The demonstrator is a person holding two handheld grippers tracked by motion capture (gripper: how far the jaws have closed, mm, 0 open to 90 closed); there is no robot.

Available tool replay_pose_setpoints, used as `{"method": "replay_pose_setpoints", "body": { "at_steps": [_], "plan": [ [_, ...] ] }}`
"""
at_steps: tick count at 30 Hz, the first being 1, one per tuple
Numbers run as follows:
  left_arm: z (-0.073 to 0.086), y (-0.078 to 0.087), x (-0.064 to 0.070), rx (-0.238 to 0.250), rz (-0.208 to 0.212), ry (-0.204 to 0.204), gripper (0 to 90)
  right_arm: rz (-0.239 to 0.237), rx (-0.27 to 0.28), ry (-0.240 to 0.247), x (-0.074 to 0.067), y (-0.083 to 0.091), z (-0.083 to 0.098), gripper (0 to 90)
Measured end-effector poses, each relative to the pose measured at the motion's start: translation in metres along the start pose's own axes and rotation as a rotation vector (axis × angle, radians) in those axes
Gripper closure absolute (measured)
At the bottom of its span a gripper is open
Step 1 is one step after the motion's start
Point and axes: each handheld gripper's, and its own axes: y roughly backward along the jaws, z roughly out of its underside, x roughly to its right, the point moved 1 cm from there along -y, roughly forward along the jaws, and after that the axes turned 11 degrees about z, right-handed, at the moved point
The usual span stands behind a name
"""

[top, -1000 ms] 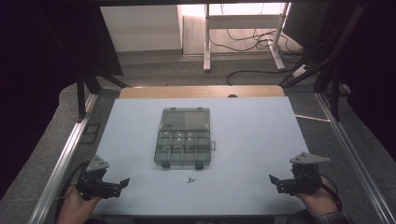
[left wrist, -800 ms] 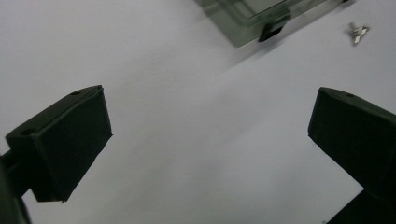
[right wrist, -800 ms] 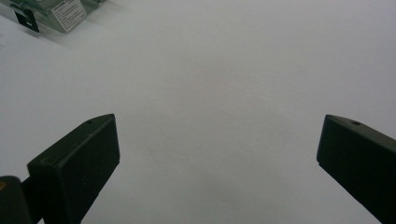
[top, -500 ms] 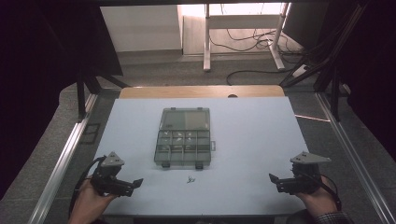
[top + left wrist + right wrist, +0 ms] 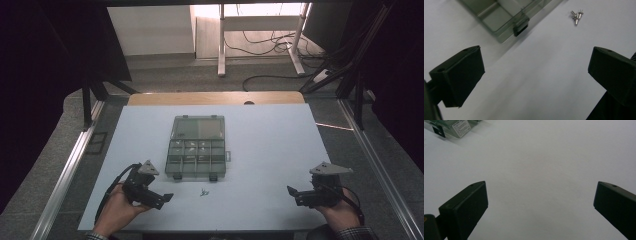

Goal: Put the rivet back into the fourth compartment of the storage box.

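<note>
From the high view, a clear box [image 5: 197, 146] sits mid-worktop [image 5: 280, 140], with small screws [image 5: 203, 191] just in front of it. The left gripper [image 5: 165, 198] is near the screws; the right gripper [image 5: 291, 192] is well apart.

In the left gripper view, the fingers [image 5: 461, 72] are wide apart, the screws [image 5: 576, 15] ahead.

In the right gripper view, the fingers [image 5: 466, 205] are wide apart over bare worktop.

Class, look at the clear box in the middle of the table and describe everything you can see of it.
The box is a flat organizer of smoky see-through plastic, lying level near the middle of the table. Its lid is shut, and two dark latches sit on its near edge. Its near half is split into small compartments and its far half into larger ones; what they hold cannot be told. Neither gripper touches it. A few screws lie just in front, apart from it.
</note>
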Motion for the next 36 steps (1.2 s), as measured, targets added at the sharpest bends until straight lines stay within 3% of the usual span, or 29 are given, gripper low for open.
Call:
{"method": "replay_pose_setpoints", "body": {
  "at_steps": [5,8,15,16,18,23,36],
  "plan": [
    [-0.015,-0.017,0.008,-0.054,0.028,-0.045,4.1,-0.004,-0.007,0.006,0.0,-0.001,0.0,0.0],
    [-0.022,-0.028,0.013,-0.08,0.066,-0.069,12.6,-0.009,-0.012,0.01,-0.001,-0.001,0.0,0.0],
    [-0.037,-0.046,0.019,-0.102,0.099,-0.094,26.4,-0.009,-0.015,0.017,-0.002,-0.002,0.001,0.0],
    [-0.041,-0.053,0.02,-0.121,0.117,-0.113,32.9,-0.01,-0.017,0.02,-0.002,-0.002,0.001,0.0],
    [-0.046,-0.06,0.021,-0.157,0.124,-0.14,37.4,-0.011,-0.022,0.024,-0.002,-0.003,0.001,0.0],
    [-0.054,-0.074,0.026,-0.196,0.135,-0.172,52.2,-0.01,-0.027,0.031,-0.003,-0.003,0.001,0.0],
    [-0.06,-0.089,0.029,-0.215,0.137,-0.194,75.4,-0.008,-0.046,0.049,-0.004,-0.005,0.002,0.0]
  ]
}}
